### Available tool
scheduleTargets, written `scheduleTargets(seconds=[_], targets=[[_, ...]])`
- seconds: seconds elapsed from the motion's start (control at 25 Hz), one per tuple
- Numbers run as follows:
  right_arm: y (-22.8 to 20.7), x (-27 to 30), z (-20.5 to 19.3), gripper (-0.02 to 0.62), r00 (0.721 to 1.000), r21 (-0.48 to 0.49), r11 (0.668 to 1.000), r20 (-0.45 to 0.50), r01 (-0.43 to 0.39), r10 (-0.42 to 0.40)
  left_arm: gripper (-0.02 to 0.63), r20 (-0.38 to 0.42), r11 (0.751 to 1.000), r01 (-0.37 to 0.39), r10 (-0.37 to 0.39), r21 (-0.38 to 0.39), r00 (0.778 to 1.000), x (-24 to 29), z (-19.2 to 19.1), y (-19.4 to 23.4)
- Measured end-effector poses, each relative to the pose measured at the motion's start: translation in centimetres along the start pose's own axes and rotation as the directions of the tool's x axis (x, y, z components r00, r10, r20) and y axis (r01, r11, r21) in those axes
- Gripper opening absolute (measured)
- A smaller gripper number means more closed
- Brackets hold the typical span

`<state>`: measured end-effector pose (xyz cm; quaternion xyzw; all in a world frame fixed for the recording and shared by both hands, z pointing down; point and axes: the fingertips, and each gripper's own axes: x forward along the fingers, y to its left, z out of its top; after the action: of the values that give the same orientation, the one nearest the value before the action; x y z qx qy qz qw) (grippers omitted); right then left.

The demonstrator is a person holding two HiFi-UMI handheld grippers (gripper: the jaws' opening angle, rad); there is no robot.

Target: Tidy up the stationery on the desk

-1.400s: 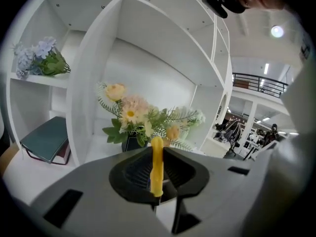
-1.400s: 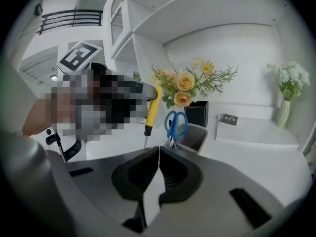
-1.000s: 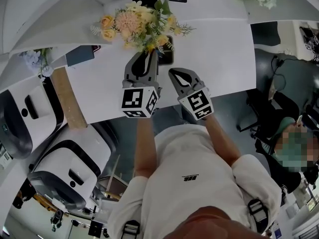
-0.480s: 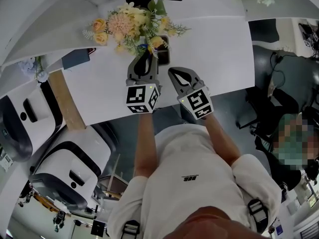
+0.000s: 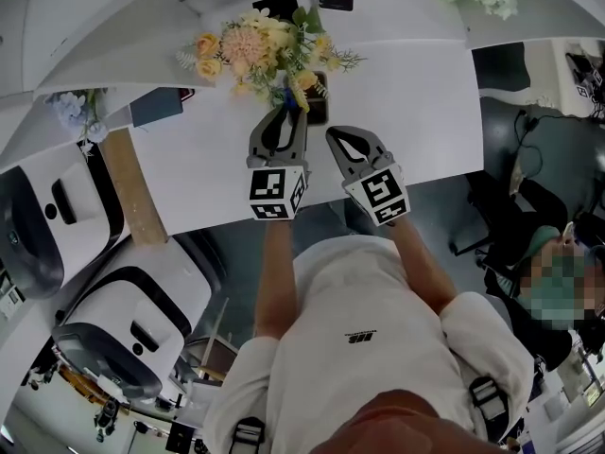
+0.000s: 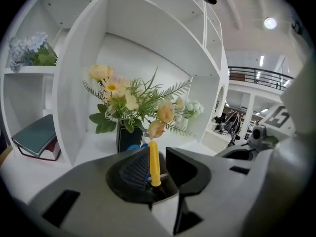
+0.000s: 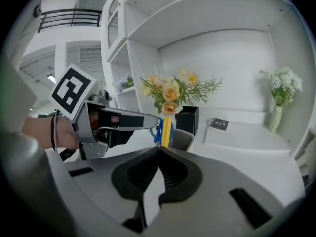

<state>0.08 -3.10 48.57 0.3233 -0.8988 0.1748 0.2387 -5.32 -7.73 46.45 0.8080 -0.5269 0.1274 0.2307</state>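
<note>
the left claw (image 6: 159,158) is clenched on an upright yellow pen (image 6: 154,163) at a grey cup (image 7: 186,139) on the white surface (image 5: 406,102), near a black flower vase (image 7: 187,118). the right claw (image 7: 158,151) sits pressed together and empty, just beside the left.

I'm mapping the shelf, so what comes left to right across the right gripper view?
Left claw gripping a yellow plastic pen → black square vase of yellow flowers → small dark spiral notebook → slim pale vase of white flowers.
</note>
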Motion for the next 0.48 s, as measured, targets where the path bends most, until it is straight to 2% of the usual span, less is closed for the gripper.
scheduleTargets(seconds=[0.24, 0.48], targets=[[-0.1, -1.4, 1.5, -0.003, 0.999, -0.014, 1.000, 0.028, 0.022, -0.021, 0.000, 0.002, 0.999, 0.021, -0.021, 0.031, 1.000, -1.6, 0.4, -0.7], [-1.8, -3.5, 1.8, -0.005, 0.995, 0.029, 0.996, 0.046, 0.086, -0.087, 0.000, 0.002, 0.996, 0.058, -0.058, 0.071, 0.998, -3.2, 0.4, -1.7]])
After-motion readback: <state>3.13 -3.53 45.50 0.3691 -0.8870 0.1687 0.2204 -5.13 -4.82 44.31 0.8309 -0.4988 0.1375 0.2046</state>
